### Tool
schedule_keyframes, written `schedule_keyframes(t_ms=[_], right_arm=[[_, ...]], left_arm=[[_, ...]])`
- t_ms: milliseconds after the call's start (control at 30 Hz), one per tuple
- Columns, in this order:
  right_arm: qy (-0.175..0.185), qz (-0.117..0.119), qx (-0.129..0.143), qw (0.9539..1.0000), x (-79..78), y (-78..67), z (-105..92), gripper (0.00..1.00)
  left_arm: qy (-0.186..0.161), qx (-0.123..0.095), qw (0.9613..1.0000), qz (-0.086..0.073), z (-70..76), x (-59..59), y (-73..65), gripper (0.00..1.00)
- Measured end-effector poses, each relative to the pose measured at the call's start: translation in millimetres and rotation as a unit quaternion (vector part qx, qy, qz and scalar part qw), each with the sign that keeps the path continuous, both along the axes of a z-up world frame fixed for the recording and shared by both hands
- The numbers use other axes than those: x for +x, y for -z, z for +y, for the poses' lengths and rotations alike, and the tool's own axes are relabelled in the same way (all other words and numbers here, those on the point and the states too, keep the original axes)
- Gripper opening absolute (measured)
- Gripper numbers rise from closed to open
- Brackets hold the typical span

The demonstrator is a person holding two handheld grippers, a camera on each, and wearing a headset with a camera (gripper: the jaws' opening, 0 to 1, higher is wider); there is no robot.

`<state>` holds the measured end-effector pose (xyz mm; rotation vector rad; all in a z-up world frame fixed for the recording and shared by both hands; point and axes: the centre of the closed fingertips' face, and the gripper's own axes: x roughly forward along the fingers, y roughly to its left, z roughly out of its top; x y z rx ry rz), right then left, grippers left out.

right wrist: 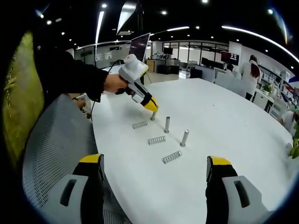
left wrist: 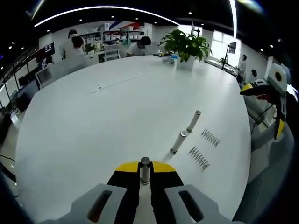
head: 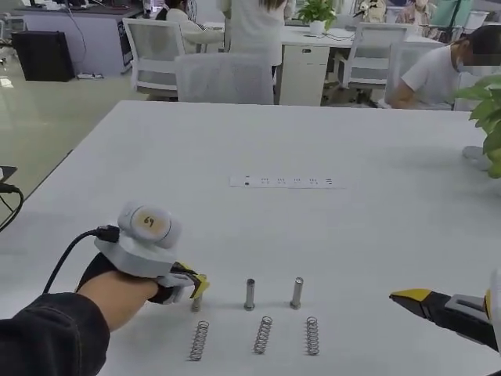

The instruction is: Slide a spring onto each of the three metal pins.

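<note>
Three upright metal pins stand in a row near the front edge of the white table (head: pixel 329 141). My left gripper (head: pixel 192 287) is shut on the leftmost pin (head: pixel 196 302), which shows between its yellow tips in the left gripper view (left wrist: pixel 145 169). The middle pin (head: pixel 250 294) and the right pin (head: pixel 297 292) stand free. Three springs lie flat just in front of the pins: left spring (head: pixel 200 341), middle spring (head: pixel 263 334), right spring (head: pixel 312 335). My right gripper (head: pixel 415 298) hovers open at the lower right, away from the pins, with nothing between its jaws (right wrist: pixel 155 161).
A white power strip (head: pixel 286 182) lies across the middle of the table. A green plant (head: pixel 489 117) stands at the right edge. Chairs (head: pixel 223 78), desks and seated people are beyond the far edge. A mesh chair seat (right wrist: pixel 51 154) is below the right gripper.
</note>
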<state>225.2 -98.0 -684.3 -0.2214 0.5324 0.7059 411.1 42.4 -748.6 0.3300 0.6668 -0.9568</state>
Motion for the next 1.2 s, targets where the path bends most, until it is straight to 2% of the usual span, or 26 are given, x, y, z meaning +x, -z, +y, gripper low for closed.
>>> schedule_keyframes(t_ms=[533,900,967,1200], right_arm=[[-0.002,-0.001,-0.003,1.0,-0.2,-1.3,2.5,0.9],[-0.005,0.0,-0.003,1.0,-0.5,-0.2,3.8,0.89],[-0.006,0.001,-0.004,1.0,-0.5,0.8,3.7,0.89],[-0.007,0.001,-0.003,1.0,-0.6,0.5,4.2,0.89]], left_arm=[[-0.001,-0.004,1.0,0.006,0.3,-1.8,1.0,0.0],[-0.001,0.007,0.9999,0.009,2.7,-2.2,0.9,0.0],[0.001,0.003,0.9999,0.011,2.0,-3.1,0.8,0.0],[0.007,0.005,0.9999,0.006,1.3,-4.1,0.8,0.0]])
